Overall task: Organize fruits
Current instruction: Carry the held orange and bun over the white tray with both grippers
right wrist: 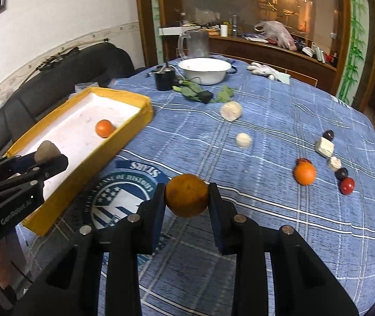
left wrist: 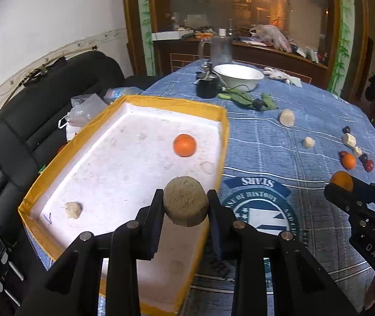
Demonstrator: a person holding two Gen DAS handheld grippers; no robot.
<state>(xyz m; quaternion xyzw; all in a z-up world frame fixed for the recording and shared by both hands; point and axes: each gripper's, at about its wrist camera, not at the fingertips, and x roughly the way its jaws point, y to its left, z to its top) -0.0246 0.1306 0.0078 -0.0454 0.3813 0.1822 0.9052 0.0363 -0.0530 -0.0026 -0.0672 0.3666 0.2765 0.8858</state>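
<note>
Left hand-held gripper (left wrist: 186, 205) pinches a brown fruit (left wrist: 186, 201) over the tray (left wrist: 221, 142); right hand-held gripper (right wrist: 186, 197) pinches an orange (right wrist: 186, 195) above the desk (right wrist: 266, 223). Lower each inside the rim, clear of the tray's orange (left wrist: 184, 145), before spreading.

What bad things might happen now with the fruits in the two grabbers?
The brown fruit is pinched only at its sides by the left gripper, above the yellow tray's rim; a slip might drop it outside. The right gripper holds a round orange above the blue tablecloth, not the tray; dropped, it may roll toward the table edge.
</note>
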